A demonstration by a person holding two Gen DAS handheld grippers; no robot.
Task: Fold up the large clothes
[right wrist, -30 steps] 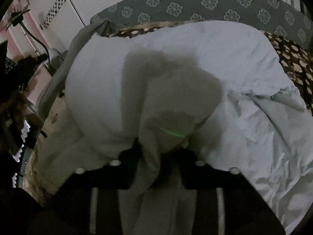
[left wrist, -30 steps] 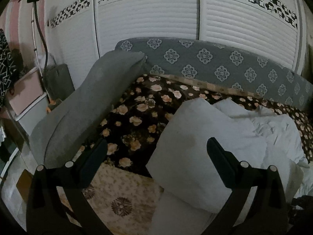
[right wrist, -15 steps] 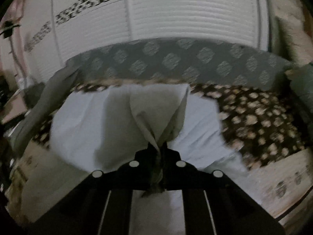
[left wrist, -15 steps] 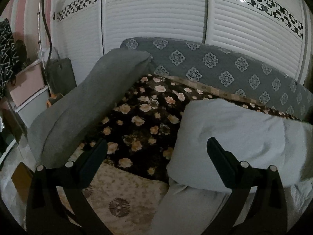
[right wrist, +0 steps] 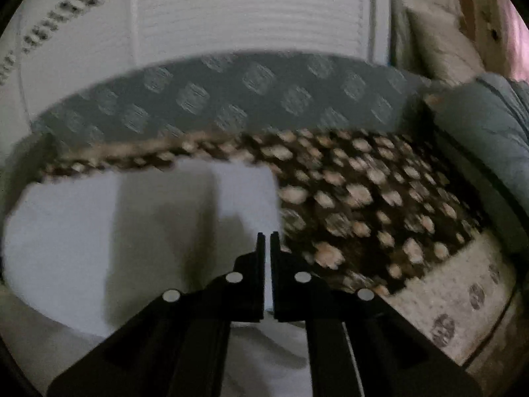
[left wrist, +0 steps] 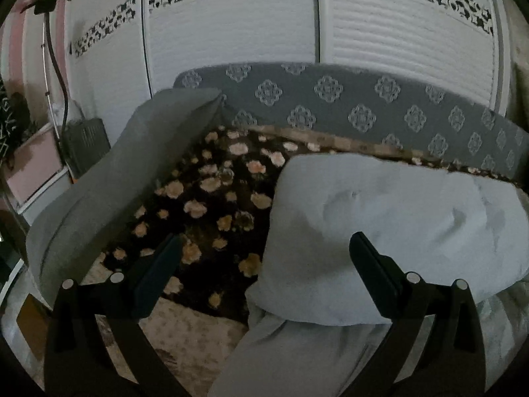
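A large pale garment [left wrist: 380, 231] lies doubled over on the bed, its smooth top layer ending in a straight left edge. My left gripper [left wrist: 264, 258] hangs open above that edge, one finger over the cloth and the other over the blanket, holding nothing. In the right wrist view the same garment [right wrist: 132, 231] fills the lower left. My right gripper [right wrist: 267, 235] sits above its right edge. The jaws are a narrow slit apart and opening, with no cloth between them.
A dark floral blanket [left wrist: 215, 198] covers the bed, with a beige sheet [right wrist: 463, 281] at its near edge. A grey pillow [left wrist: 115, 182] lies on the left and another pillow [right wrist: 479, 132] on the right. A grey patterned headboard [left wrist: 330, 99] and white slatted doors [left wrist: 231, 33] stand behind.
My right gripper carried a pinched fold of the garment across and up, then let it go; its jaws now stand empty. The garment now lies flatter. The left gripper shifted slightly forward and down.
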